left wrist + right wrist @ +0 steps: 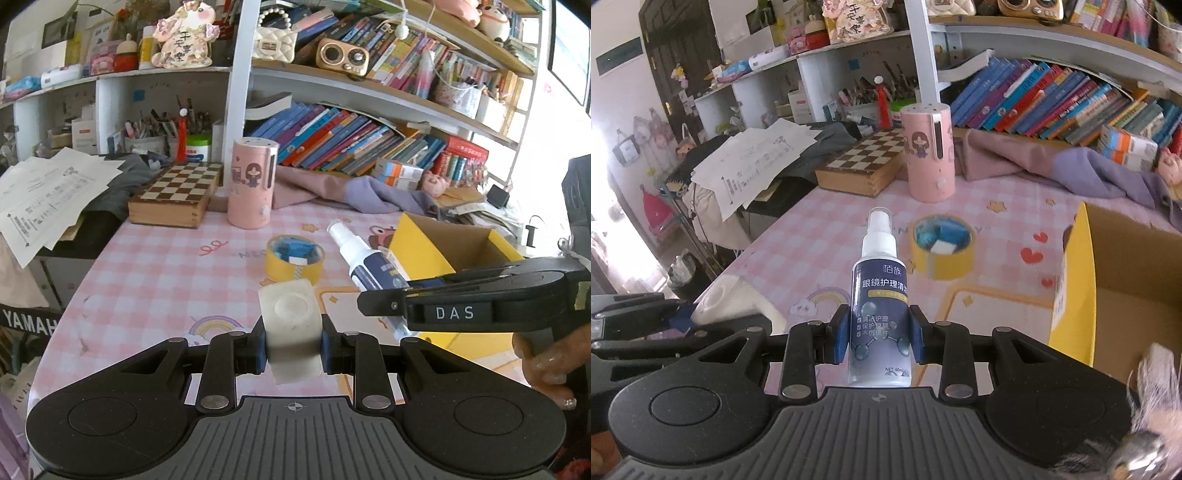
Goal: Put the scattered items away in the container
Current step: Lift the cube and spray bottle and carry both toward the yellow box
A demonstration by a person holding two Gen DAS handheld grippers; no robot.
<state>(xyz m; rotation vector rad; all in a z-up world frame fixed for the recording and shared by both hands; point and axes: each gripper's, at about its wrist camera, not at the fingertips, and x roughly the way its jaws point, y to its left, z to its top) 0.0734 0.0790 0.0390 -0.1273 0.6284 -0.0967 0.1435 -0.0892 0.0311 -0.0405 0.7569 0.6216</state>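
My left gripper (293, 349) is shut on a white rounded case (290, 321) and holds it above the pink checked table. My right gripper (880, 338) is shut on a navy-labelled spray bottle (880, 314) with a white nozzle; the bottle also shows in the left wrist view (364, 260). A yellow tape roll (294, 258) with blue and white things inside lies on the table ahead; it also shows in the right wrist view (942, 245). The open yellow cardboard box (421, 251) stands to the right, also visible in the right wrist view (1071, 280).
A pink cylinder (251, 184) and a wooden chessboard box (173, 197) stand at the table's back. Pink and purple cloths (369, 192) lie before a shelf of books. Loose papers (48, 195) overhang the left side.
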